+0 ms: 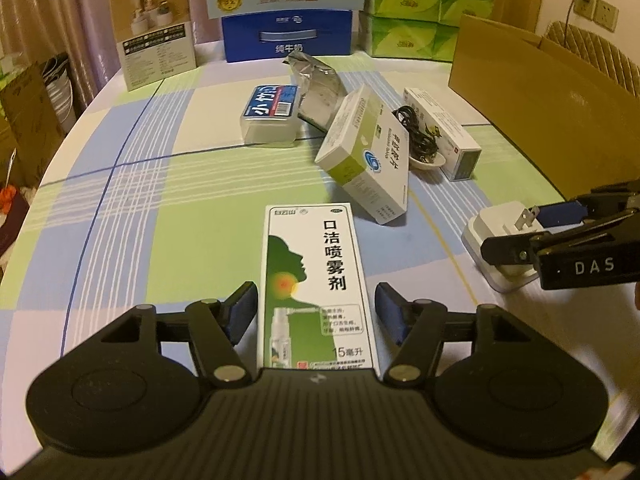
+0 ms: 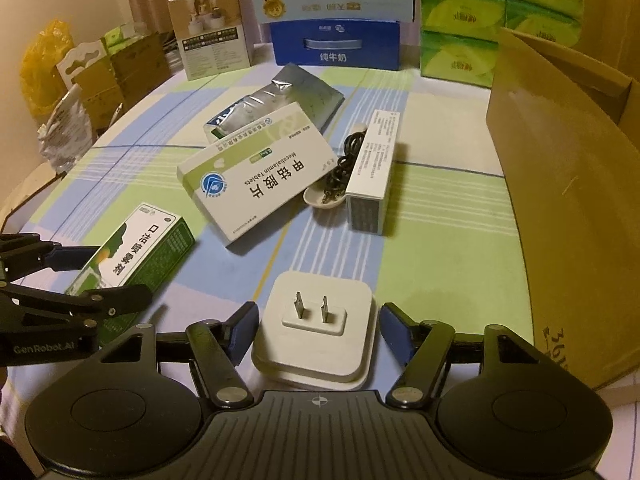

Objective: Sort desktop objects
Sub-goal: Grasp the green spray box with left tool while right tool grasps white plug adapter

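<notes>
My left gripper (image 1: 316,312) is open with its jaws on either side of a green and white spray box (image 1: 316,280) lying flat on the checked tablecloth; the box also shows in the right wrist view (image 2: 136,248). My right gripper (image 2: 318,332) is open around a white plug adapter (image 2: 316,332) lying prongs up, with gaps on both sides. The adapter shows in the left wrist view (image 1: 500,240) between the right gripper's fingers (image 1: 512,246).
A tilted white tablet box (image 2: 256,176), a long white box (image 2: 372,172), a small dish with a black cable (image 2: 332,188), a foil pouch (image 2: 288,96) and a clear plastic case (image 1: 272,114) lie mid-table. An open cardboard box (image 2: 568,208) stands right. Cartons and tissue packs (image 2: 460,20) line the back.
</notes>
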`<state>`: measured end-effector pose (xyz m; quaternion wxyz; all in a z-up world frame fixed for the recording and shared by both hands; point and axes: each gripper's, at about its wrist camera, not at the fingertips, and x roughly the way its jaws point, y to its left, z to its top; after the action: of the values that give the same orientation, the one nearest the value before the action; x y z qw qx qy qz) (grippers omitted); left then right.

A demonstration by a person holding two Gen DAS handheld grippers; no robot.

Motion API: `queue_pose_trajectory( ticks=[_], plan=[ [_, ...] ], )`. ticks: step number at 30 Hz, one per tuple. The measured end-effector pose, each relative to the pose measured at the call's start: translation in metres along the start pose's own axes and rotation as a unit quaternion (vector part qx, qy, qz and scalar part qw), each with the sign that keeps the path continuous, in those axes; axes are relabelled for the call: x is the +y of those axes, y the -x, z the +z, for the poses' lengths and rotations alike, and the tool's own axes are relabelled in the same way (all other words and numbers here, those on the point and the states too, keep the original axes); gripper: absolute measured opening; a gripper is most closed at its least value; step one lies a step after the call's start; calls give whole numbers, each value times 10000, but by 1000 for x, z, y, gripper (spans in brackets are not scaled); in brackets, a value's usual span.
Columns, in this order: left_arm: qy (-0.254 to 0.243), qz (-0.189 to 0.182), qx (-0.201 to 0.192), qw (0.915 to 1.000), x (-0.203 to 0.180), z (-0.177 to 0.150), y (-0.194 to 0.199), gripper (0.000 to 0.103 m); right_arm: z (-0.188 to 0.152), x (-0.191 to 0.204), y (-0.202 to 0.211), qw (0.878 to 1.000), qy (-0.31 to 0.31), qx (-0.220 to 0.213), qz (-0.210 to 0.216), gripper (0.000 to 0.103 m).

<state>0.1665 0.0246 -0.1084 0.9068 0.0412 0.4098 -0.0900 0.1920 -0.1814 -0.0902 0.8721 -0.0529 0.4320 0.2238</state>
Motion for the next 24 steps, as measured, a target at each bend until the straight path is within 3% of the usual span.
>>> queue_pose_trajectory(
  ticks=[11, 24],
  plan=[
    [-9, 65, 75, 10000, -2, 1, -6, 59, -3, 15, -9, 9980, 604, 105, -178, 62],
    [29, 103, 115, 9999, 0, 0, -8, 59, -6, 14, -7, 9986, 481, 154, -177, 62]
  ],
)
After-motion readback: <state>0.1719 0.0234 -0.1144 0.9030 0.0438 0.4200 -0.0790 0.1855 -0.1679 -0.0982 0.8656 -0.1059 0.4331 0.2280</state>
